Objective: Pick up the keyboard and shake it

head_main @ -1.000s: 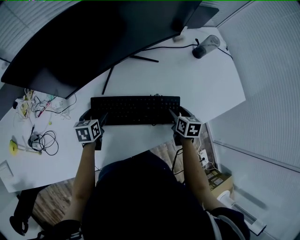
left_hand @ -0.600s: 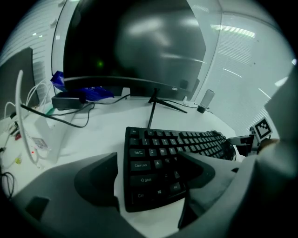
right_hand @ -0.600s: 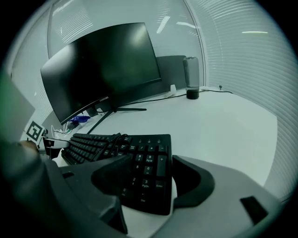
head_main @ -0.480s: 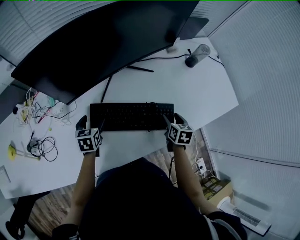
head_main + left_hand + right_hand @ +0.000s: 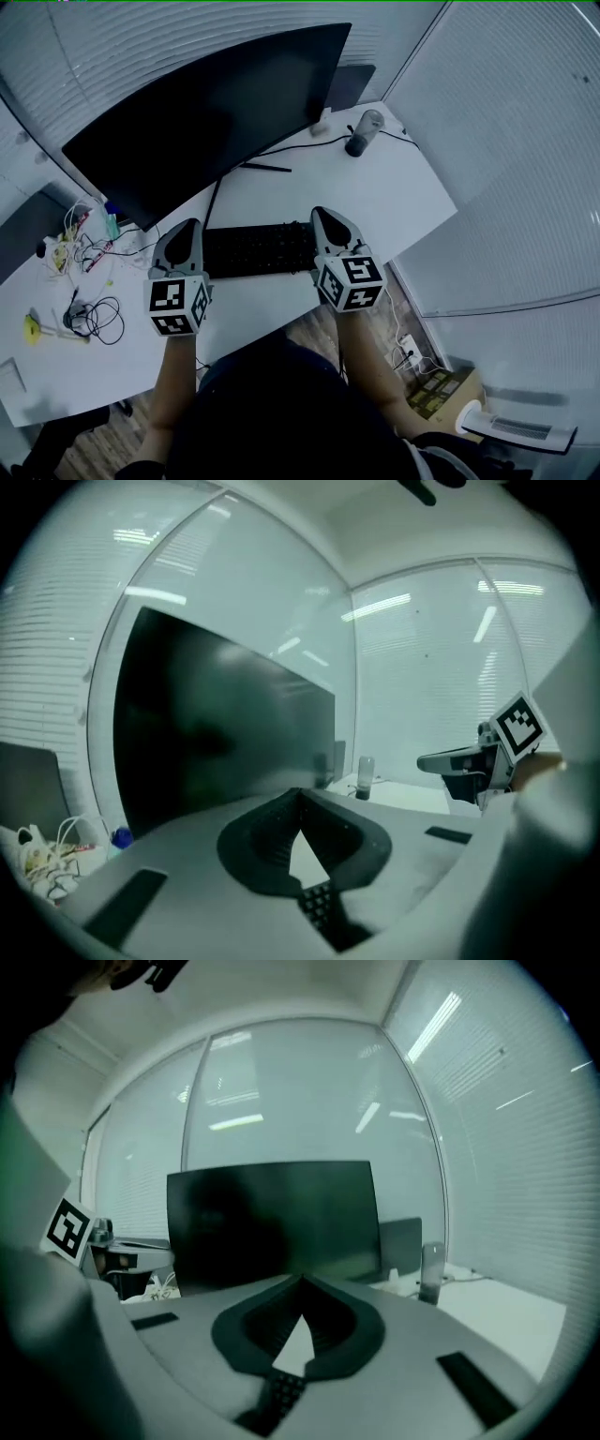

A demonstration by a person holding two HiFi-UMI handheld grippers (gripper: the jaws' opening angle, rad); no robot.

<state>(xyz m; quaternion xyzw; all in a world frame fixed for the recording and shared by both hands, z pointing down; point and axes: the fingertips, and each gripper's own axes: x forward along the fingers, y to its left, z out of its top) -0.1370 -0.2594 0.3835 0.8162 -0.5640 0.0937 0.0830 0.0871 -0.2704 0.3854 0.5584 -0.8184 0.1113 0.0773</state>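
Note:
The black keyboard is held across in front of me over the white desk, and looks raised off it. My left gripper has its jaws closing, the pads pressed on the keyboard's left end; keys show under the meeting jaws in the left gripper view. My right gripper is closing the same way on the right end, with keys below its jaws. Each gripper's body hides the end of the keyboard that it grips.
A large dark monitor stands behind the keyboard on a thin-legged stand. A grey cylinder with a cable sits at the desk's far right. Tangled cables and small clutter lie at the left. The desk's edge runs close on the right.
Both grippers stood open at the keyboard's ends on the desk; now they are shut on those ends. Grippers and keyboard have come up nearer the head camera.

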